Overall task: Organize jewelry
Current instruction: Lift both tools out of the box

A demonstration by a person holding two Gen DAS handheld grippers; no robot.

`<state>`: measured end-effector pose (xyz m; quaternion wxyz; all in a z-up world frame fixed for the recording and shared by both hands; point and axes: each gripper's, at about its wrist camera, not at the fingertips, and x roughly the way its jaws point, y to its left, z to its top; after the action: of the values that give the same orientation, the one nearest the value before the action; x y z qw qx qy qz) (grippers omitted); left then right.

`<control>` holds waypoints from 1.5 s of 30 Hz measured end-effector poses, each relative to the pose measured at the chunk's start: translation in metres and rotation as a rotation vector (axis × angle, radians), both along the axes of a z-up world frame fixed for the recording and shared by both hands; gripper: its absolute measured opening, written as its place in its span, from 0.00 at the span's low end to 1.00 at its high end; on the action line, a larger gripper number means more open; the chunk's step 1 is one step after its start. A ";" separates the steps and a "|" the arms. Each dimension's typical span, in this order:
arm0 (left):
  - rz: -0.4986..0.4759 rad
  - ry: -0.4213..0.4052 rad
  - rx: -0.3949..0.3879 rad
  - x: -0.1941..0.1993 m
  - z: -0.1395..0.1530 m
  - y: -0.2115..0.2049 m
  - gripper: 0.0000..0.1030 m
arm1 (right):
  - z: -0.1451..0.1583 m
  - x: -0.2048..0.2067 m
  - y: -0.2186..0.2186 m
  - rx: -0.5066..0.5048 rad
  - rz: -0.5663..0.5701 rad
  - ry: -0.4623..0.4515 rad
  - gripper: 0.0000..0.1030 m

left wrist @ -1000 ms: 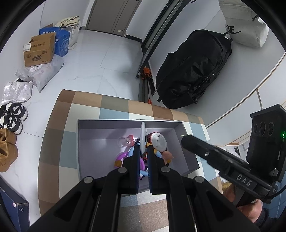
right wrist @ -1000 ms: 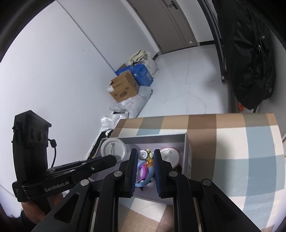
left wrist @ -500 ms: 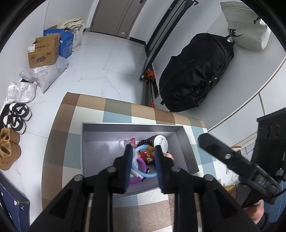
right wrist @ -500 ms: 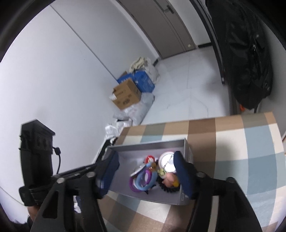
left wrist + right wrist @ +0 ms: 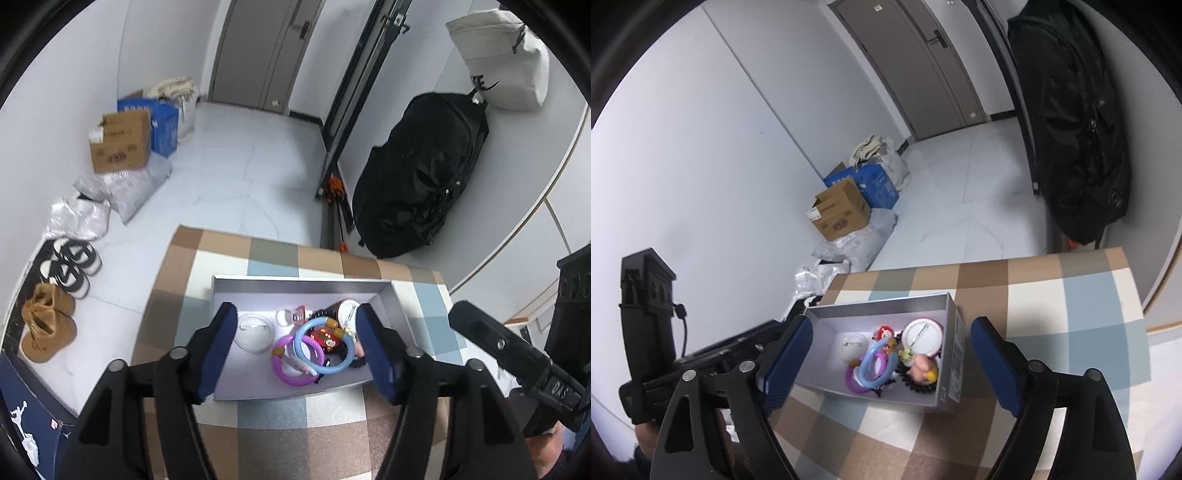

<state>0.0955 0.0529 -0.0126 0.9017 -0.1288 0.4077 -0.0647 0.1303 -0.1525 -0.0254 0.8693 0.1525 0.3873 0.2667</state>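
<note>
A shallow grey cardboard box sits on a table covered by a checked cloth in brown, cream and pale blue, and the jewelry is already gathered inside it, so I judge the sorting is largely done or about to start from this pile. Most pieces crowd the box's 3 o'clock half: a light blue plastic bangle overlapping a purple plastic bangle, with a round white pin badge beyond them at 1 o'clock. A clear round case lies alone toward 9 o'clock. The left gripper hovers above the box, its blue-padded fingers spread wide, holding and touching nothing. The right gripper hangs likewise, spread just as wide and empty.
</note>
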 end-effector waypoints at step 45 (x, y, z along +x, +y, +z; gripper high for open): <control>0.142 -0.235 0.185 -0.064 0.011 -0.014 0.85 | 0.018 -0.077 -0.014 -0.067 -0.013 -0.202 1.00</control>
<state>0.0316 0.0392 -0.0020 0.9534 -0.0653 0.2936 0.0222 0.0531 -0.1664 -0.0072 0.9102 0.0979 0.3053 0.2621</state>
